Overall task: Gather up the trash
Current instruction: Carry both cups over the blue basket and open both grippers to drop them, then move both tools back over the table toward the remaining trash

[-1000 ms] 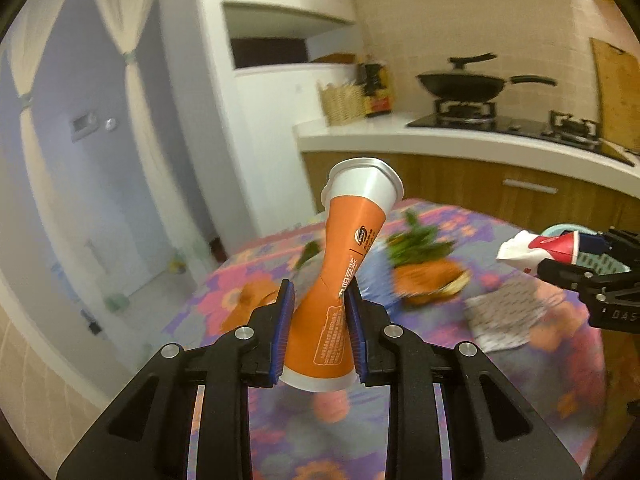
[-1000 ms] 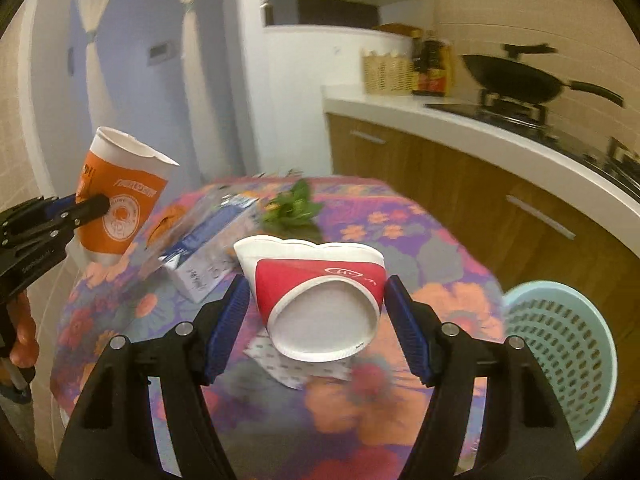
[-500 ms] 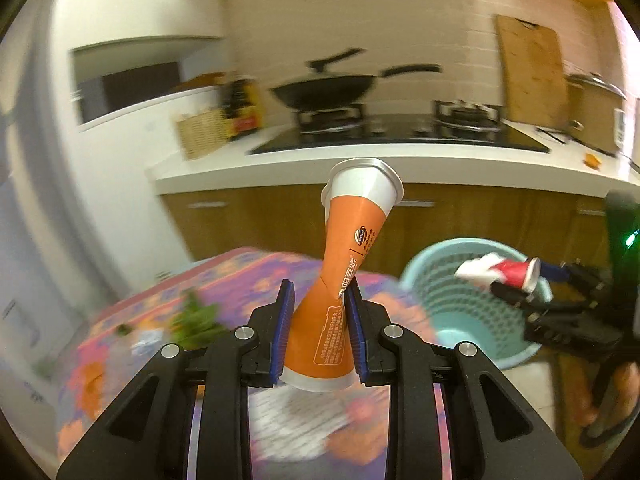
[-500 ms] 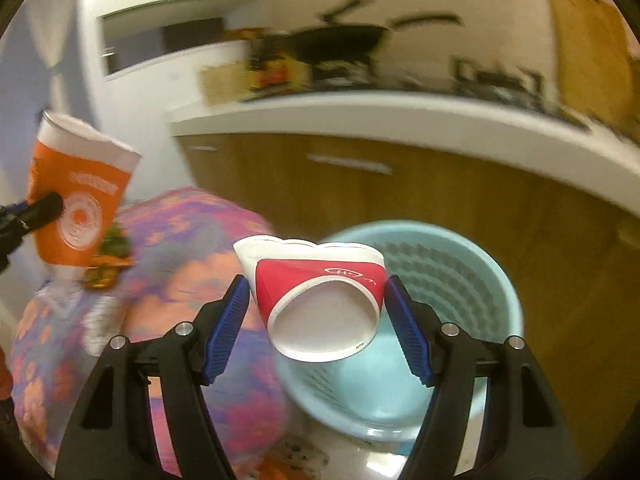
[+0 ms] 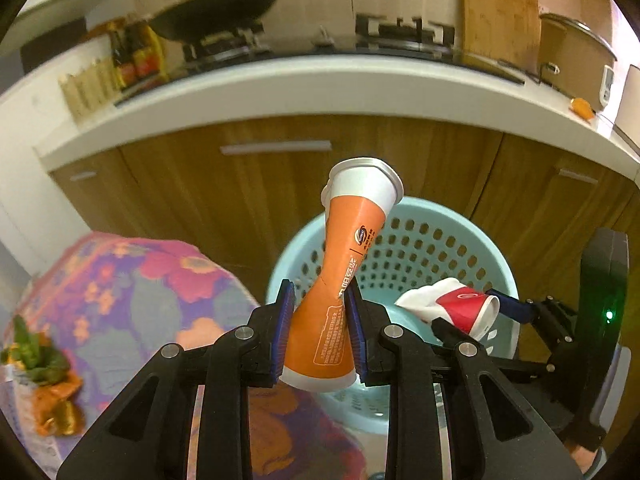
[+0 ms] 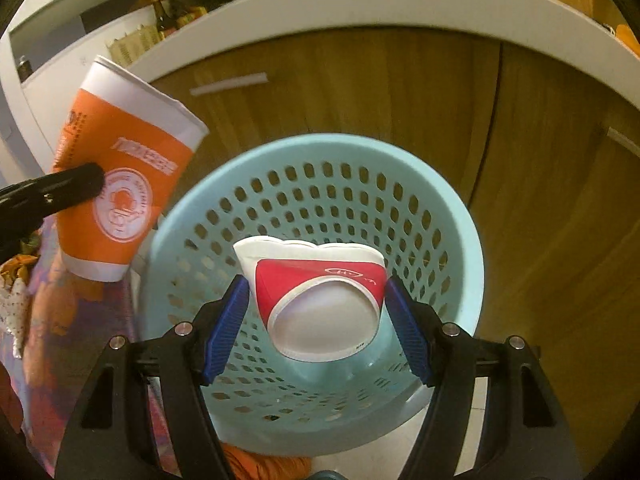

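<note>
Over perforated basket (image 6: 448, 216) — crushed paper cups (image 6: 320, 304)

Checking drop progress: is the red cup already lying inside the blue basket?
No, the red cup sits squeezed in the right gripper, above the blue basket.

Bears on the table's flowered cloth (image 5: 140, 280) a bunch of greens (image 5: 36, 356) lying on crumpled orange wrapping (image 5: 60, 408) near the left edge. Carries on the white counter (image 5: 320, 80) a gas stove (image 5: 400, 36) with a black wok (image 5: 224, 8) on one burner, dark bottles (image 5: 132, 60) beside a wicker basket (image 5: 88, 88), a wooden board (image 5: 496, 12) leaning upright and a lidded pot (image 5: 576, 60). Seats on the pale floor (image 6: 476, 420), just beside the table and before the wooden cabinets (image 5: 200, 200), a light blue holed bin (image 5: 460, 216).
</note>
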`<state>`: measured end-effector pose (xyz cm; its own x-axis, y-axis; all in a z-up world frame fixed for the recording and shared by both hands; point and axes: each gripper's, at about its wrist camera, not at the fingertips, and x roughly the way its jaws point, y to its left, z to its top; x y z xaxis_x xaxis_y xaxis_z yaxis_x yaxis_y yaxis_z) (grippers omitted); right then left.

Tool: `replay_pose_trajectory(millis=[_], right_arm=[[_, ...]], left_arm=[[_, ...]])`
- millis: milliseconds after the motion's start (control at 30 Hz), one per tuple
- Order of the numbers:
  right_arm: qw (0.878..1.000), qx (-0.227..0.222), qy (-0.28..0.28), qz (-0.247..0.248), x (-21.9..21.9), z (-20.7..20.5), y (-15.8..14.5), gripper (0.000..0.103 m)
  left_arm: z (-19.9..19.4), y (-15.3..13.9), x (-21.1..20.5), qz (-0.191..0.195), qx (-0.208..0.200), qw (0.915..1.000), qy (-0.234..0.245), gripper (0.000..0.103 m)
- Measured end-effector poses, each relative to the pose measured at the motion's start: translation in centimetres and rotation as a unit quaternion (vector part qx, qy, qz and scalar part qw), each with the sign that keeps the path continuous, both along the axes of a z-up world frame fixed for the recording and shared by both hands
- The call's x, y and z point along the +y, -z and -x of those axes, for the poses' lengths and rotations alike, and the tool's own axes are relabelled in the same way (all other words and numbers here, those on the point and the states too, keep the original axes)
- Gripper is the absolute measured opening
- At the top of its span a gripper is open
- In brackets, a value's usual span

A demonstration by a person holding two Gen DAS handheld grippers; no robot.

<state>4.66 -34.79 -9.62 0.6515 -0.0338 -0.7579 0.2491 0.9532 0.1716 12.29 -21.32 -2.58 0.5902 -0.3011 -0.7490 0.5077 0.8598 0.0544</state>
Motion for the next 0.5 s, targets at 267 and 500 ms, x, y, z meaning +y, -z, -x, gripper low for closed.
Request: replay_pose_trajectory(millis=[267, 500], right_arm=[[1.0, 0.018, -0.003, -0.017, -1.2, -0.6, 1.1, 0.067], [1.0, 0.004, 0.01, -0.023, -2.6, 0.2, 0.2, 0.067]], left_arm=[[-2.2, 3.2, -1.6, -0.017, 0.054, 0.9984, -0.002, 0.025], [-2.3, 4.4, -2.8, -0.044, 0.062, 0.9971, 0.006, 0.026]])
